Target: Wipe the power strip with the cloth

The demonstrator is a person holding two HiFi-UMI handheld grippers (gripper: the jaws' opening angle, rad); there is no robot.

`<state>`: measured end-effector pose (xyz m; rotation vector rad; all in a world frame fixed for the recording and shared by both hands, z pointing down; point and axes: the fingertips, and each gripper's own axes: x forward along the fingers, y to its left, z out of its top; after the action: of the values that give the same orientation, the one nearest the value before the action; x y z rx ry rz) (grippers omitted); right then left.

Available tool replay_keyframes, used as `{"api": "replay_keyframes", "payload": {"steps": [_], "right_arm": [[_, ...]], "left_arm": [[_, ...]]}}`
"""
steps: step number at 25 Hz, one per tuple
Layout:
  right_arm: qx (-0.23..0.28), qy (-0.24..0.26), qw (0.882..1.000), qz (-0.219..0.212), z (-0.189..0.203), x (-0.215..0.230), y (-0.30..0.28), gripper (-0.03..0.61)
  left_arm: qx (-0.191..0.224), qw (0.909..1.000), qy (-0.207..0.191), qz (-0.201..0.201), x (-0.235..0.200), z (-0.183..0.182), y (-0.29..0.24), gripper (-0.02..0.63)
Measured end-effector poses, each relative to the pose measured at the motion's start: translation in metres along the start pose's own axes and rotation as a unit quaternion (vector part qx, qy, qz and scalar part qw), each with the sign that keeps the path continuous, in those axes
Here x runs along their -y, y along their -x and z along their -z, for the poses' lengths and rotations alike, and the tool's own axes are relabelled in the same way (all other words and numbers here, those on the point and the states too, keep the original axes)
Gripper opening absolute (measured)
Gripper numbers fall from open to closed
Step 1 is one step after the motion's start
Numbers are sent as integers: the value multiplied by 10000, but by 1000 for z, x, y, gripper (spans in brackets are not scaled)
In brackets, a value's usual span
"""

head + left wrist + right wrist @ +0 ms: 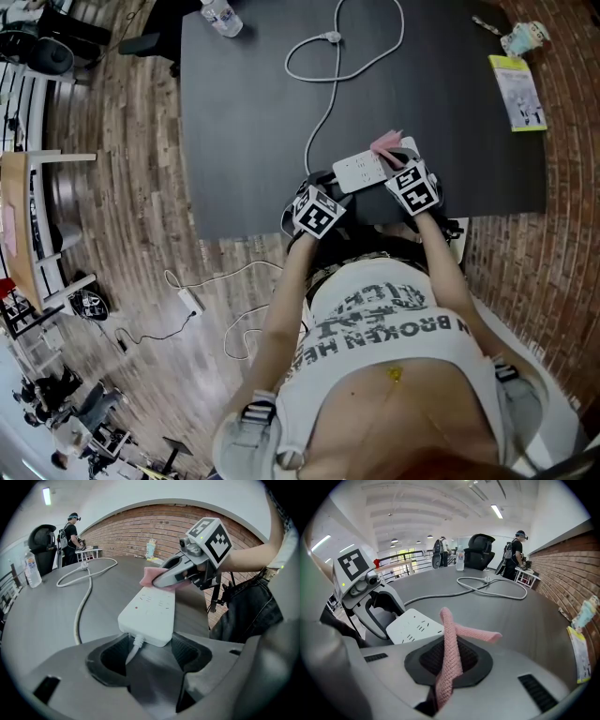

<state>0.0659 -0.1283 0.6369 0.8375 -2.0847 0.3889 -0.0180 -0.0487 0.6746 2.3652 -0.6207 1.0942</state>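
Observation:
A white power strip (359, 170) lies near the front edge of the black table (244, 112). Its white cable (323, 122) loops away toward the far side. My left gripper (146, 641) is shut on the power strip (149, 613) at its cable end, with a jaw on either side. My right gripper (450, 656) is shut on a pink cloth (450, 634) that sticks out past its jaws. In the left gripper view the cloth (149, 575) rests on the strip's far end under the right gripper (174, 573). Both grippers (335, 185) (394, 161) sit close together at the strip.
A water bottle (221, 17) stands at the table's far edge. A yellow booklet (516, 91) and a small pale object (523, 37) lie at the right side. Brick floor lies to the right of the table, wood floor to the left. A person (71, 531) stands far behind.

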Motion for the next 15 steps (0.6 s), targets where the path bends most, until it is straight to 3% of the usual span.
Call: {"api": "replay_keyframes", "payload": {"steps": [15], "right_arm": [[-94,-97,9998,112,9,22,6,17]], "left_arm": [[-8,10000,-2,-25,0,-1,-1,270]]}}
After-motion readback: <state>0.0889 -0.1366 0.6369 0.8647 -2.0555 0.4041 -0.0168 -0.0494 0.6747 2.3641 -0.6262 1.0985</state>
